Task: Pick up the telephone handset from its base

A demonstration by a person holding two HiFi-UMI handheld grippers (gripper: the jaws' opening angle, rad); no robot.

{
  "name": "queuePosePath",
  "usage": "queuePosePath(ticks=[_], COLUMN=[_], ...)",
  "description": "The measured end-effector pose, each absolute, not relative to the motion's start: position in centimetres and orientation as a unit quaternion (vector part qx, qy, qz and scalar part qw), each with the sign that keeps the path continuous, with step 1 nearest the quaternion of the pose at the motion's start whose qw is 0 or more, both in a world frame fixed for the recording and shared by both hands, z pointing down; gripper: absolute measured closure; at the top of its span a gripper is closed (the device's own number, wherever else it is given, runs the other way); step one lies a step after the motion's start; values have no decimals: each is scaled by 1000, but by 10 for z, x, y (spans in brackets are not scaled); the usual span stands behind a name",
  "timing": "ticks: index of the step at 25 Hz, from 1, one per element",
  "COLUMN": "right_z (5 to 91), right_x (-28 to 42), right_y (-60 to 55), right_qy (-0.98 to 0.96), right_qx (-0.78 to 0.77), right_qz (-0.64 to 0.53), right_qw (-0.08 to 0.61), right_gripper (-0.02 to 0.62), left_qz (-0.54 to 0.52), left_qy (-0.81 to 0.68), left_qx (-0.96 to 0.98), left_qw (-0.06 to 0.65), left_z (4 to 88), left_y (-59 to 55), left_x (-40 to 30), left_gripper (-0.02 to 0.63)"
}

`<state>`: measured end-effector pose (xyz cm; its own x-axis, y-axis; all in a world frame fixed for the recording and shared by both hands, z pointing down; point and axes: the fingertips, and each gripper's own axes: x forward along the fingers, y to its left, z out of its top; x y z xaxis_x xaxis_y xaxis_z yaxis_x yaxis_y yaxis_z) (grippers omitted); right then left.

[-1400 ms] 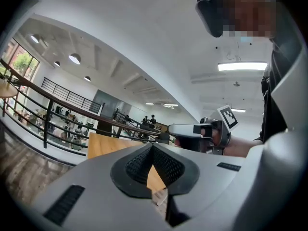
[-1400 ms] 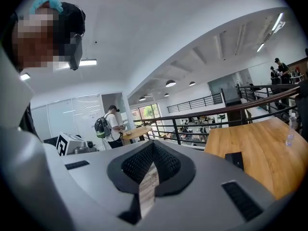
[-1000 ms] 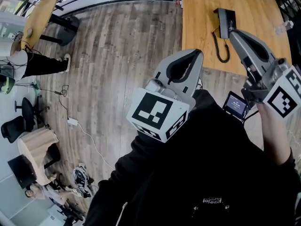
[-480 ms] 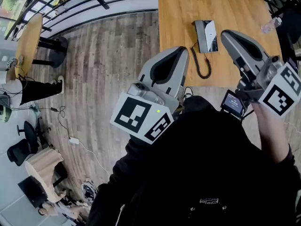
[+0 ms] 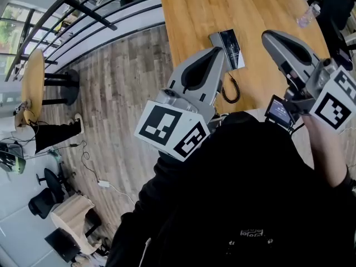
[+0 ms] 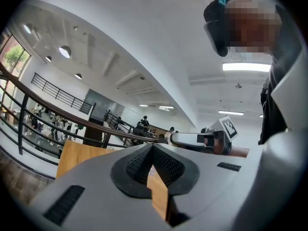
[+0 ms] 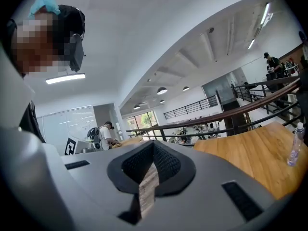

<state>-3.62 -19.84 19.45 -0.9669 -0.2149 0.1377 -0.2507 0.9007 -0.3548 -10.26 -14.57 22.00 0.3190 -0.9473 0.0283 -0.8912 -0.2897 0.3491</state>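
One long wooden tabletop [image 5: 267, 4] fills the upper head view, above a plank floor [image 5: 122, 93]. Two grippers are held level toward it, the left gripper [image 5: 218, 54] and the right gripper [image 5: 270, 36], both clenched on nothing. One telephone [image 5: 228, 42] lies just past the left gripper's tip, handset on its base. Its coiled cord [image 5: 238, 90] trails toward the near edge. One clear bottle [image 5: 307, 15] stands far right.

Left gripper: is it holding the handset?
No: the left gripper is shut and empty, and the phone lies on the table ahead.
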Motion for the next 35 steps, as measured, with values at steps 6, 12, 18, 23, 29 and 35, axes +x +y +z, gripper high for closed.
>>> queuePosePath(ticks=[6,12,18,23,29,35], right_z=[200,207,220,222,243,250], right_x=[-33,-53,-71,-94,-96,-83], right_y=[-229,-248,-253,-255,-262,-270], right_qy=[-973,-974,-970,-967,-962,-956], right_qx=[111,83,61,54,77,118], right_qz=[198,207,231,242,260,263], right_qw=[44,40,48,49,33,54], right_gripper=[578,578,578,578,578,578], left_qz=[-80,-64,-55,-49,-49,-52], left_qy=[-577,-595,-614,-615,-593,-560], left_qx=[799,783,766,762,778,795], left_qw=[152,169,180,197,204,228], left_z=[221,236,240,246,268,277], left_y=[-175,-186,-180,-177,-196,-213], left_x=[-94,-107,-124,-141,-146,-142], left_gripper=[601,601,601,601,601,601])
